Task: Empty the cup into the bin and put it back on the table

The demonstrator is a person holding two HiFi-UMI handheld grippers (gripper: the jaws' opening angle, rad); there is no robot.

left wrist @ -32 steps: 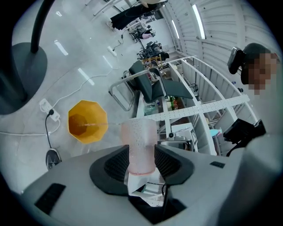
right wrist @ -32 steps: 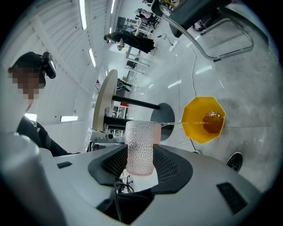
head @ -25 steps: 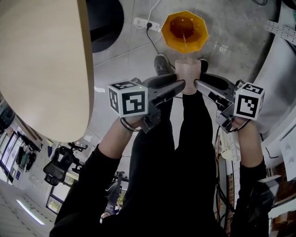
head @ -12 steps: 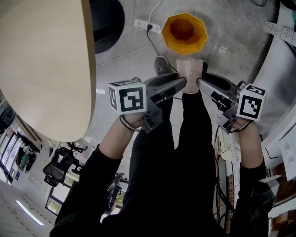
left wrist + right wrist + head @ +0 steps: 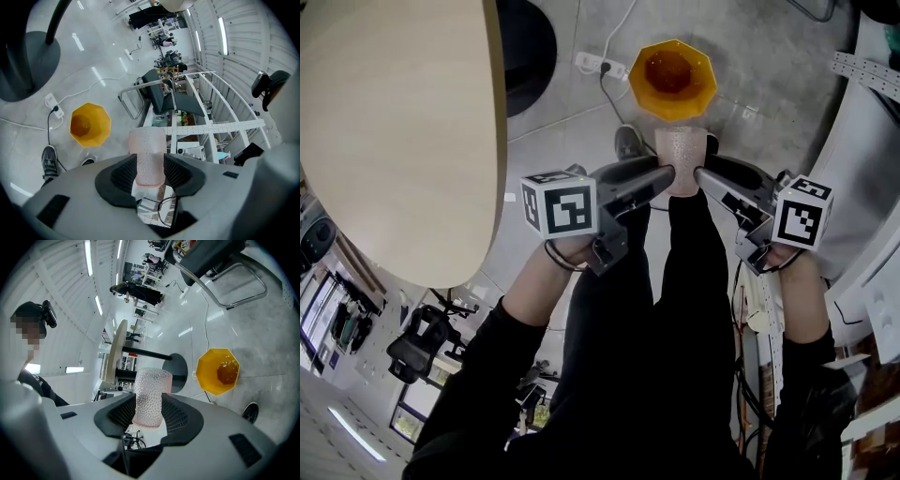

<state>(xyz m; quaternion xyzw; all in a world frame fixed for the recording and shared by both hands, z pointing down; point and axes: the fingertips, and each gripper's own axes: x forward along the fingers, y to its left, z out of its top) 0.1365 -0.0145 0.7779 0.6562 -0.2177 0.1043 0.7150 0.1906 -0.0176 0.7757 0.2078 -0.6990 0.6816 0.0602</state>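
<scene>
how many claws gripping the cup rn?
2. The left claw clamps the cup from the person's left, the right claw from the right; it hangs between them above the floor, near the yellow bin.

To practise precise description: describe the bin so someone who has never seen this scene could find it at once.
Start at the grey floor beside the round wooden table. Past the person's shoe, near a white power strip, stands the bin. It alone is bright yellow-orange, many-sided and open-topped.
</scene>
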